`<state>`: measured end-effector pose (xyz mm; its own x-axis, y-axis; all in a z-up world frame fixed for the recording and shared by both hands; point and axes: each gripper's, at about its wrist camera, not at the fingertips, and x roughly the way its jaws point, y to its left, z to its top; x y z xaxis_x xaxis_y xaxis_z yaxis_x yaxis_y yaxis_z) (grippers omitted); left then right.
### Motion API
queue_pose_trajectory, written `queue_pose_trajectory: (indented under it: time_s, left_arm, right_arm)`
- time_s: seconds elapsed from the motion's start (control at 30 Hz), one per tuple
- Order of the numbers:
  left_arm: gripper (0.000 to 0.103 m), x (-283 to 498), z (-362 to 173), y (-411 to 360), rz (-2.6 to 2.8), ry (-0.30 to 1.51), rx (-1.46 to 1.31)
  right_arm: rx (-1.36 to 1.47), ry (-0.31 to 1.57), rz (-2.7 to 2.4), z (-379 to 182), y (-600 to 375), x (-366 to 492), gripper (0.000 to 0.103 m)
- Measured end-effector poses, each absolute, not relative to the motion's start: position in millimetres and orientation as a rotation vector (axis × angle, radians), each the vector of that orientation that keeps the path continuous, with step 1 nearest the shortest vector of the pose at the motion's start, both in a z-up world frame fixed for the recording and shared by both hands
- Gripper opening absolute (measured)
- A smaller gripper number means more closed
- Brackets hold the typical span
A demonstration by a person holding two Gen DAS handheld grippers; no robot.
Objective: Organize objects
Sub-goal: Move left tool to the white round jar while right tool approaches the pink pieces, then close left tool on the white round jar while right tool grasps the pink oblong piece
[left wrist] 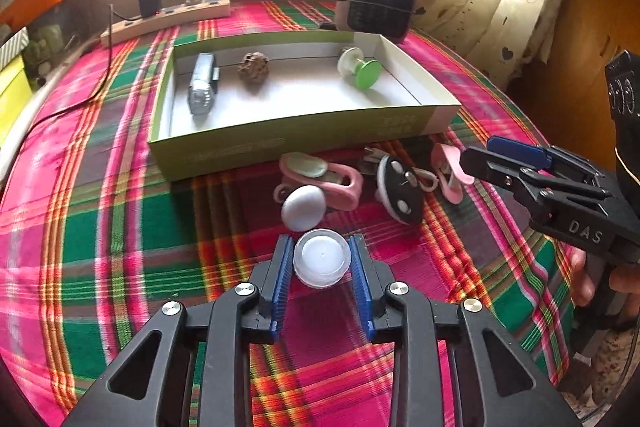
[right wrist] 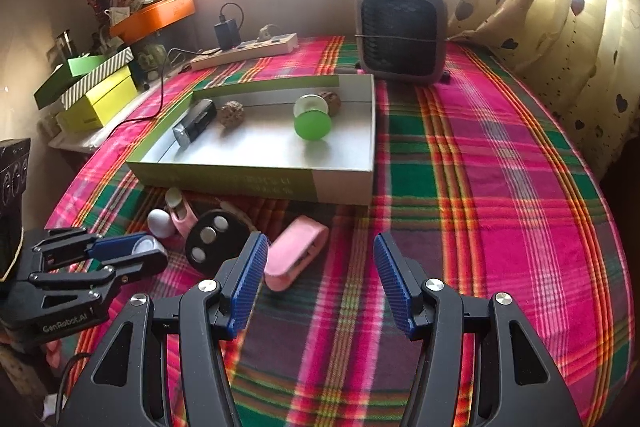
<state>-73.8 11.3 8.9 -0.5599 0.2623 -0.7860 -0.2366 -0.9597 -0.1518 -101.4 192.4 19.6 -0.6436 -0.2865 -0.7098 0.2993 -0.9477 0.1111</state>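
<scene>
My left gripper (left wrist: 322, 259) is shut on a small clear plastic cap (left wrist: 322, 263), its blue pads touching both sides, just above the plaid cloth. It also shows in the right wrist view (right wrist: 132, 253). Ahead lie a white egg-shaped object (left wrist: 303, 207), a pink clip with a green disc (left wrist: 320, 177), a black remote fob (left wrist: 400, 193) and a pink clip (left wrist: 450, 167). The green-sided box (left wrist: 280, 143) holds a silver flashlight (left wrist: 202, 89), a brown ball (left wrist: 253, 66) and a green spool (left wrist: 360, 67). My right gripper (right wrist: 320, 251) is open and empty, beside the pink clip (right wrist: 296, 255).
A grey heater (right wrist: 402, 35) stands behind the box. A power strip (right wrist: 244, 51) with a charger and cable lies at the back left. Stacked green and yellow boxes (right wrist: 96, 91) sit at the left edge. A curtain (right wrist: 560, 27) hangs on the right.
</scene>
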Motion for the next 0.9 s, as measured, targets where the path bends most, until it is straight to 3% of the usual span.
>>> queue_pose_trajectory:
  time_s: [0.9]
  left_arm:
    - [0.026,-77.0,7.2,-15.2,2.578,-0.096,-1.287]
  right_arm:
    - [1.239,0.160,-2.613,2.4,179.7,-118.8,0.057]
